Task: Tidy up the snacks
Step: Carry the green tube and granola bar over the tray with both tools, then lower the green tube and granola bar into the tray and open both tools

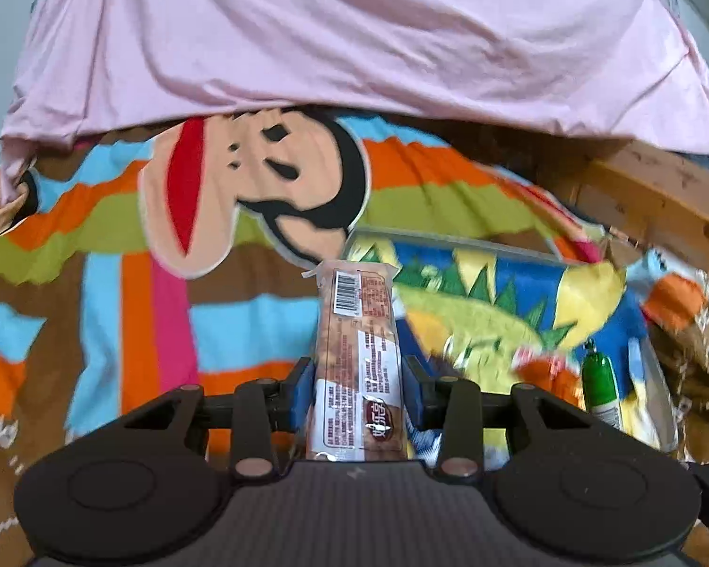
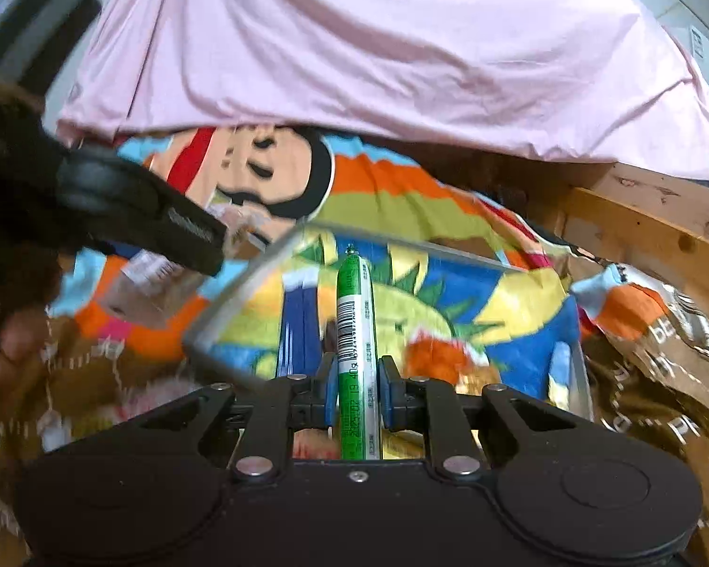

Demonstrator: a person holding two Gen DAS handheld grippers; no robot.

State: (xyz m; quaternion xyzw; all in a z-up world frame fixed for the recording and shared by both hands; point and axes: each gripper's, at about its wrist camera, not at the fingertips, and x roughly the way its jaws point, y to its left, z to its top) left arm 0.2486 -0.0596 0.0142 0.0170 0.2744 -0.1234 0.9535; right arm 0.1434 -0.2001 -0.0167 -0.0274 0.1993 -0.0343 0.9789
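Holding a snack in each tool, the person stood over a bed spread with a striped cartoon-monkey blanket (image 1: pixel 118 245). The left gripper (image 1: pixel 358 392) had its jaws pinching a long brown snack bar (image 1: pixel 357 359) near its lower end, the barcode end sticking out ahead and hanging above the blanket, just beside the near-left rim of a clear plastic bin (image 2: pixel 241 302). The right gripper (image 2: pixel 357 394) had its jaws pinching a slim green sausage stick (image 2: pixel 354 330), which pointed forward over the bin's interior, where a big blue and yellow chip bag (image 2: pixel 472 302) already lay. A crumpled foil wrapper (image 2: pixel 676 326) sat outside the bin to the right, near the wooden bed frame (image 2: pixel 638 231), with a pink sheet (image 2: pixel 378 47) bunched up beyond.

By my reckoning both snacks were headed into the bin. Done well, the green stick would be lowered close to the chip bag and let go flat rather than dropped. The brown bar needed carrying rightward clear of the rim first, since it stuck out far and could catch the edge. Both views were motion-blurred, so slowing down before release seemed wise.
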